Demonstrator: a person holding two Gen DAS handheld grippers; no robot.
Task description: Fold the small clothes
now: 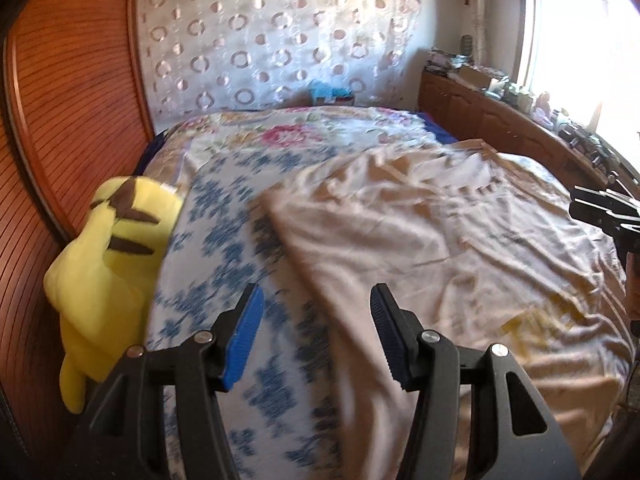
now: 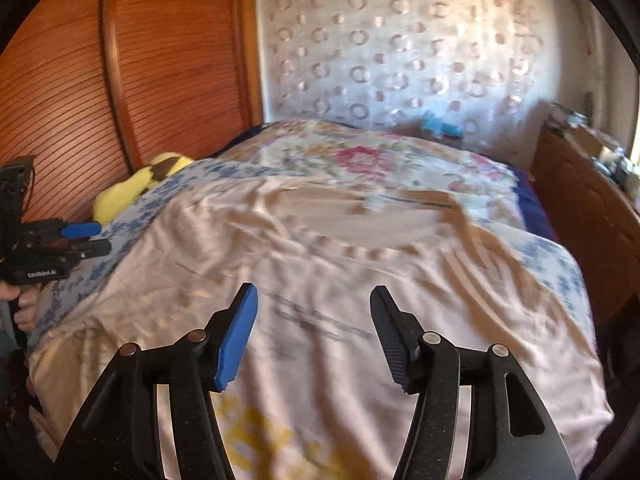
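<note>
- Left wrist view: left tool (image 1: 316,300) hung over the bed (image 1: 280,136), jaws apart at a mid gap w/ nothing between them; one blue pad, one dark pad.
- Pale beige garment (image 1: 420,240) lay spread and wrinkled across the bed's right half, its left edge running diagonally under the tool. Faint dark print & a yellow patch showed on it; picture blurred, so print unreadable.
- Blue-flowered sheet (image 1: 224,216) lay bare left of the garment; pink-flowered part further back.
- Yellow plush toy (image 1: 116,248) w/ brown marks sat at the bed's left edge, against the ribbed wooden panel (image 1: 60,120).
- Right tool (image 1: 600,208) poked in at the right edge, above the garment's far side; from here I couldn't tell its gap.
- Curtain w/ ring pattern (image 1: 280,32) behind the bed; cluttered wooden cabinet (image 1: 500,116) under a bright window at right.
- Right wrist view: right tool (image 2: 314,300) hung above the garment (image 2: 320,280), jaws apart, empty, not touching cloth.
- Garment covered most of the near bed, neckline toward the far side, yellow patch near the bottom of the picture.
- Left tool (image 2: 86,238) showed at the left edge, held by a hand (image 2: 20,300), fingers apart & empty, beside the garment's left edge.
- Plush toy (image 2: 136,188) peeked from behind the sheet, next to the wooden panel (image 2: 160,60).
</note>
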